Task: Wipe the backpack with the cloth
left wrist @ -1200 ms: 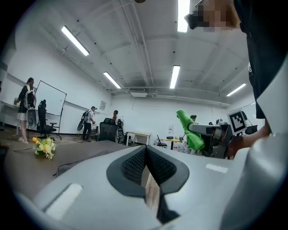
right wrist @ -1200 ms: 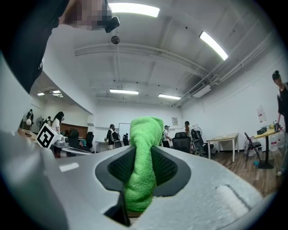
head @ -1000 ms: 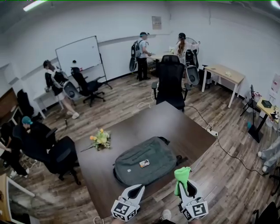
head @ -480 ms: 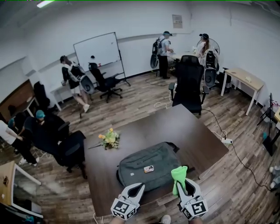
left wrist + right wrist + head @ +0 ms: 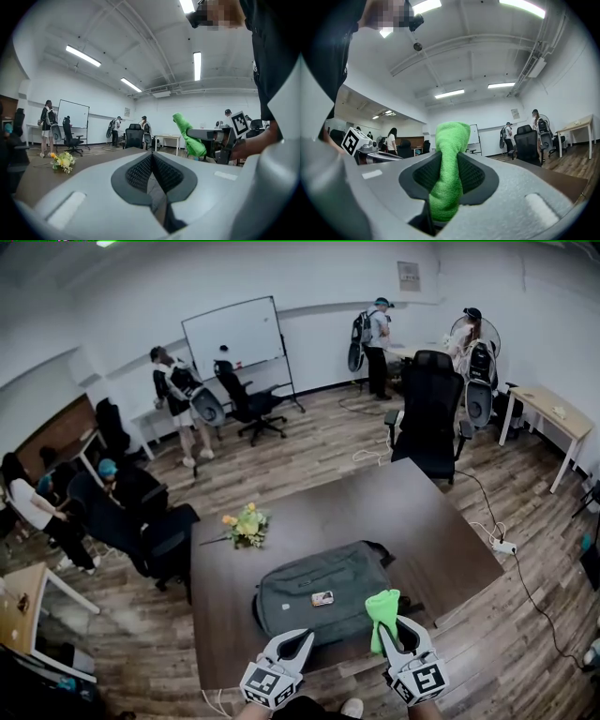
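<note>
Backpack (image 5: 317, 589) seen only from head view, green cloth (image 5: 450, 161) pinched in right tongs (image 5: 395, 627), left tongs (image 5: 152, 159) closed, empty

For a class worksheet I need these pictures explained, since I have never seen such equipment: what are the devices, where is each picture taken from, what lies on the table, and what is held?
There is no robot here: a person holds a two-jaw gripper in each hand. The head view comes from a camera on the person's head, looking steeply down; the left gripper and right gripper show at its bottom edge. The other two pictures come from cameras riding on each gripper, looking along its jaws. On the brown table lie a grey-green backpack and a small bunch of flowers. The right gripper is shut on a green cloth. The left gripper's jaws are together with nothing between them.
</note>
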A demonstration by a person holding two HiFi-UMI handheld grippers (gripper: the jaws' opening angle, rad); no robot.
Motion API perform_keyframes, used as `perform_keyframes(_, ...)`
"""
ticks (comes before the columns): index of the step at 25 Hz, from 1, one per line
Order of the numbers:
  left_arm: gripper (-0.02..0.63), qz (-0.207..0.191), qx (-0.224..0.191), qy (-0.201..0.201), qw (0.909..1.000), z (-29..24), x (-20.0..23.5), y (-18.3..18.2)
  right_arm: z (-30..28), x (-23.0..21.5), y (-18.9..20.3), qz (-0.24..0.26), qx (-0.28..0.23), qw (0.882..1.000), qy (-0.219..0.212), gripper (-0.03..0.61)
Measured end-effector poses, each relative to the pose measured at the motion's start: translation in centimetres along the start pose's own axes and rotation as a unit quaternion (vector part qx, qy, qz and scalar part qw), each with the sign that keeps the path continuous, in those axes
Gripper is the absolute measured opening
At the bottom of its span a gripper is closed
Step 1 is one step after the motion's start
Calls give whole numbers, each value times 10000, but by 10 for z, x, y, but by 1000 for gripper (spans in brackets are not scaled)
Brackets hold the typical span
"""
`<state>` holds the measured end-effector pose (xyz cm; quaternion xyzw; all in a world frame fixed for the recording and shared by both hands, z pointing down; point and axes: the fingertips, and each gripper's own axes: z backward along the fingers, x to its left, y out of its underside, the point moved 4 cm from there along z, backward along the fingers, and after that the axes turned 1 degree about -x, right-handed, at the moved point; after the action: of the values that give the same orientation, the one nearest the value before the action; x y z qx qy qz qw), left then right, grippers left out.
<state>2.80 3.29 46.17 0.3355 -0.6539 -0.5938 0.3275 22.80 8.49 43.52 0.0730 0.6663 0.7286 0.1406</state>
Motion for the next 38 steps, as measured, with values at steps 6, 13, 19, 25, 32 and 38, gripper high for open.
perform_keyframes(6, 18, 205, 59, -391, 9990, 9, 23, 13, -19, 2, 15, -59, 261, 9995, -174, 101)
perform_keyframes(13, 18, 399, 47, -756, 9963, 16, 64, 16, -67, 20, 17, -96, 368, 9979, -526, 103)
perform_keyframes(19, 18, 452, -49, -1011, 9938, 23, 116, 14, -127, 43, 16, 29, 503, 9949, -869, 103)
perform_keyframes(25, 18, 573, -109, -1223, 9908, 30, 164, 21, -179, 71, 25, 228, 781, 9875, -1353, 103)
perform_keyframes(32, 18, 578, -33, -1227, 9908, 35, 195, 32, -221, 85, 53, 103, 984, 9867, -1291, 103)
perform_keyframes(38, 18, 660, 216, -1561, 9853, 37, 216, 51, -250, 77, 98, 34, 1499, 9821, -1137, 103)
